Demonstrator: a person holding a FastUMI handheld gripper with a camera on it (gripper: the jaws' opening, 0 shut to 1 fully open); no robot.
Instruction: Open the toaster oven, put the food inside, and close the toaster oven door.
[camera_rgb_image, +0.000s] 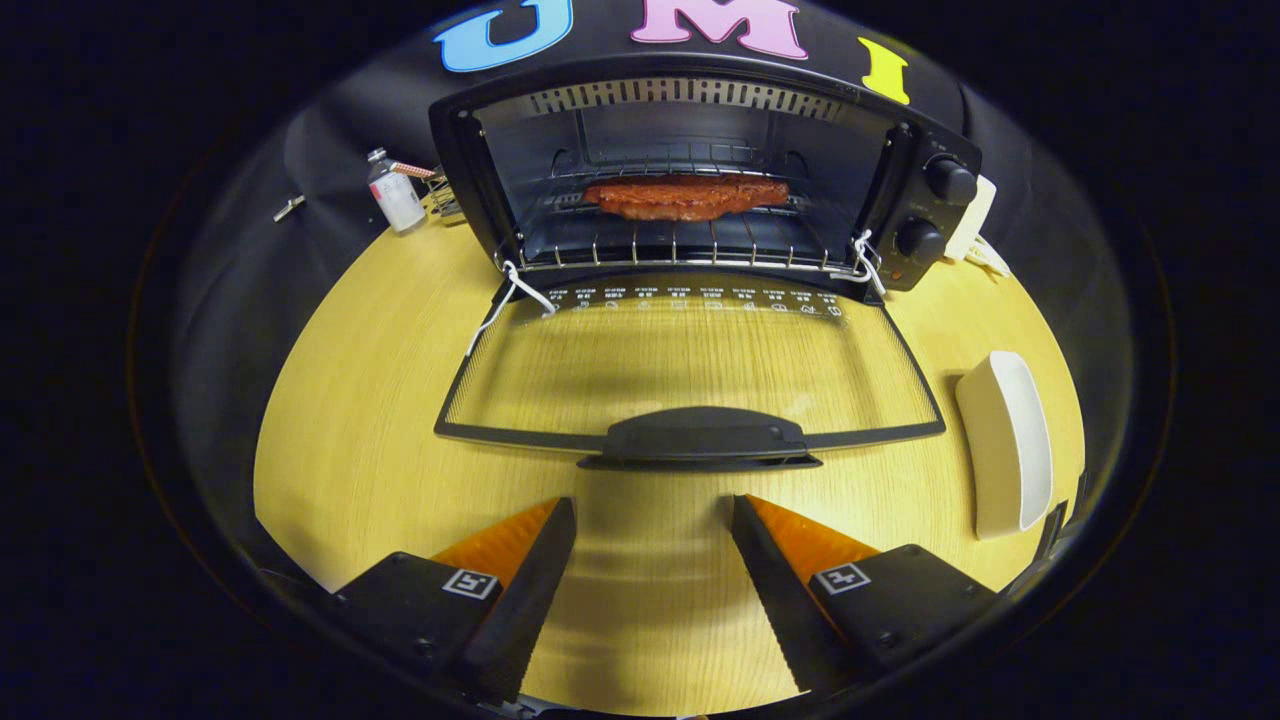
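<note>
Ahead, tool spread empty, door handle just beyond, steak on rack

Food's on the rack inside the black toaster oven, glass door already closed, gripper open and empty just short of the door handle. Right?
One thing is wrong: the glass door is not closed. The gripper view shows it folded down flat over the yellow wooden table, its black handle just ahead of the fingers. The rest holds: the reddish slab of food lies on the wire rack inside the black toaster oven, and the gripper is open and empty.
</note>
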